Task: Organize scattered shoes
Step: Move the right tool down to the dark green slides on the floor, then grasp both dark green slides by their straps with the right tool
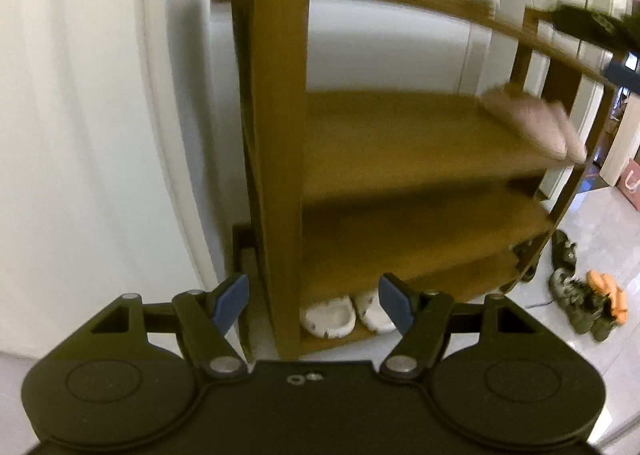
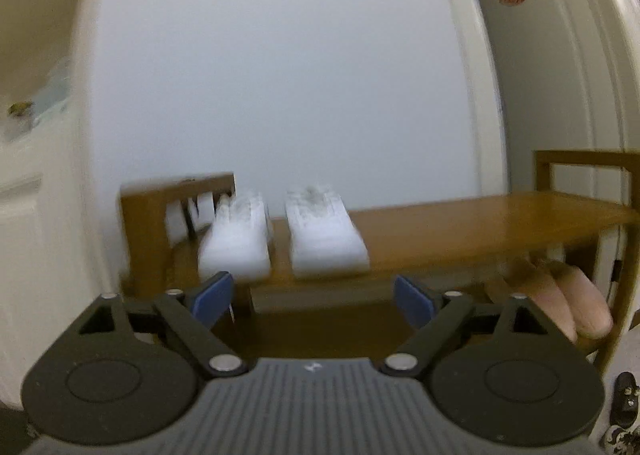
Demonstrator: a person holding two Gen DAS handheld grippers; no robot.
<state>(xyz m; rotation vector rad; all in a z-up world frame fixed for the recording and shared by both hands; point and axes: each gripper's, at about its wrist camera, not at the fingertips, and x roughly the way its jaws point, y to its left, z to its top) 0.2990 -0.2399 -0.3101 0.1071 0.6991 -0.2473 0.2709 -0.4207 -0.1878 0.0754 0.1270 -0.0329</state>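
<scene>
The left gripper hangs with its jaws spread wide and nothing between them, facing the left upright of a wooden shoe rack that stands against a white wall. On the rack's lowest shelf sit a pair of white clogs, side by side and toes outward. A pair of pink slippers rests at the right end of a middle shelf, blurred by motion. On the pale tiled floor to the right of the rack lie scattered dark sneakers and, touching them, what looks like an orange pair. The right gripper is likewise wide open and empty, held in front of the rack's top shelf, where a pair of white sneakers stands near the left end, toes toward the camera. The pink slippers show on the shelf below, at the right.
</scene>
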